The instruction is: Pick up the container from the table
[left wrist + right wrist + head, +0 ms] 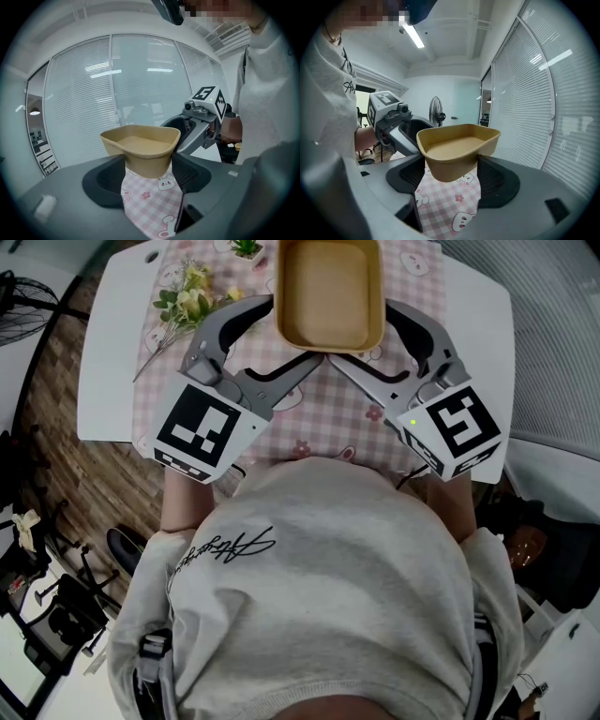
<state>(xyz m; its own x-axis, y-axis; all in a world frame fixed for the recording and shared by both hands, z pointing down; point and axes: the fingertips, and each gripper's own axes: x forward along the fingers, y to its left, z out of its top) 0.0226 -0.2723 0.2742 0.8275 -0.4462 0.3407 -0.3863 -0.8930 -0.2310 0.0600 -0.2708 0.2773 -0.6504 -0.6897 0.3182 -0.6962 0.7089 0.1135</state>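
A tan, shallow container [328, 292] hangs above the pink checked cloth [323, 404]. Both grippers hold it from its near side. My left gripper [292, 329] has its jaws around the container's near left corner. My right gripper [361, 334] clamps the near right corner. In the left gripper view the container [143, 145] sits between the dark pads [110, 178], its base off the cloth, and the right gripper [201, 117] shows behind it. The right gripper view gives the same grip on the container [457, 150], with the left gripper [393, 122] beyond.
The white table [112, 343] carries the cloth, a bunch of pale flowers [192, 296] at the left and a small green plant [246, 247] at the far edge. A standing fan [436, 115] is in the room behind. Wooden floor lies left of the table.
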